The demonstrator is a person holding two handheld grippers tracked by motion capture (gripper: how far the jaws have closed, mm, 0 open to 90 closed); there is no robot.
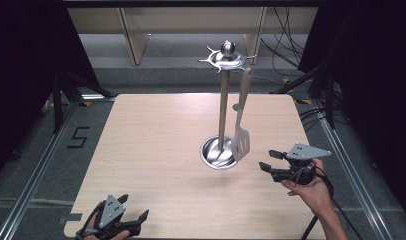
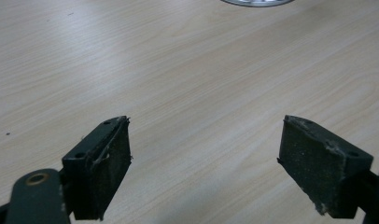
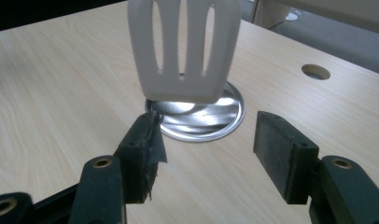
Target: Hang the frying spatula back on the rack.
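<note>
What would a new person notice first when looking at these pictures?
First comes the tall metal utensil stand near the middle of the wooden table, with a slotted spatula hanging from its top, blade just above the round base. Next, the right gripper, jaws open, sits close beside that blade, while the left gripper waits open at the near edge.

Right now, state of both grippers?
Left gripper: open, nothing between its jaws, over bare wooden table.
Right gripper: open, holding nothing, just short of the white slotted plastic spatula hanging on the steel stand.
</note>
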